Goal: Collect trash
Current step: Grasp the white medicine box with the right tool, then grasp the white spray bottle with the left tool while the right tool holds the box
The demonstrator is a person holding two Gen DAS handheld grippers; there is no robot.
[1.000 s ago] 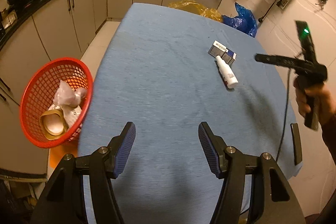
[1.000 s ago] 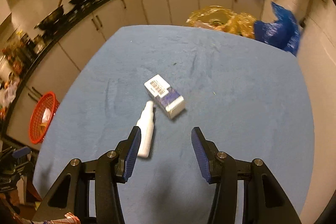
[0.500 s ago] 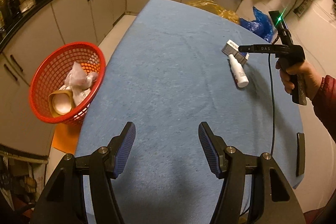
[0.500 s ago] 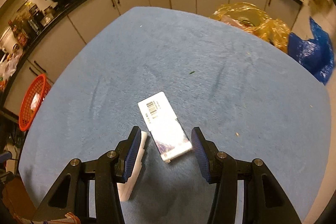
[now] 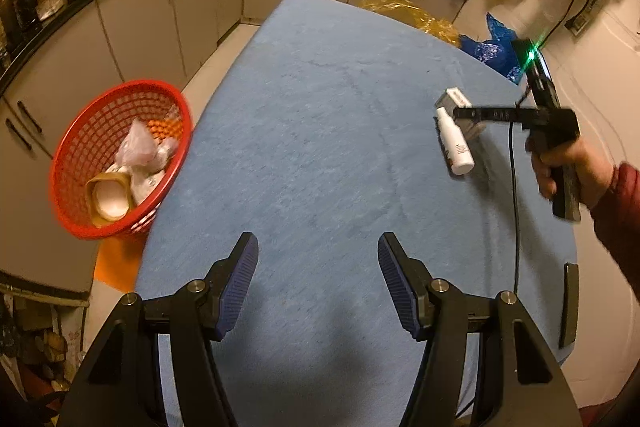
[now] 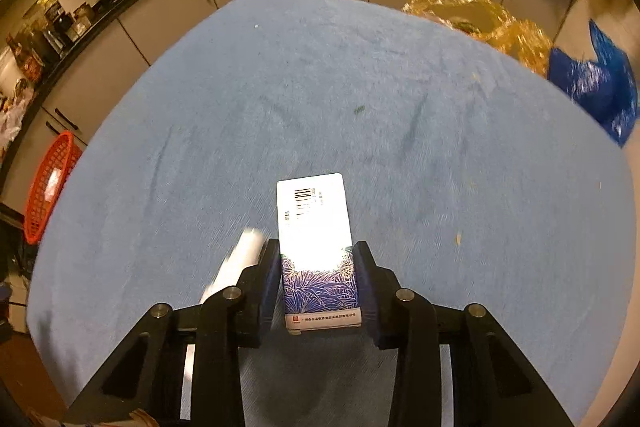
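Two blue pads of the right gripper (image 6: 316, 279) have just been closing and now press both sides of the white and blue patterned cardboard box (image 6: 316, 247) lying on the blue cloth-covered table (image 6: 360, 99). Just left of it lies a white plastic bottle (image 6: 240, 259). Left gripper (image 5: 316, 267) hangs open and empty, tilted down over the table, near the red plastic mesh basket (image 5: 80, 131).

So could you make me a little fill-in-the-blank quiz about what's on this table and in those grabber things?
1. The right gripper has its fingers closed on the ____.
2. The basket beside the table is coloured ____.
3. Beside the box lies a white ____.
4. The left gripper holds ____.

Missing words: box; red; bottle; nothing
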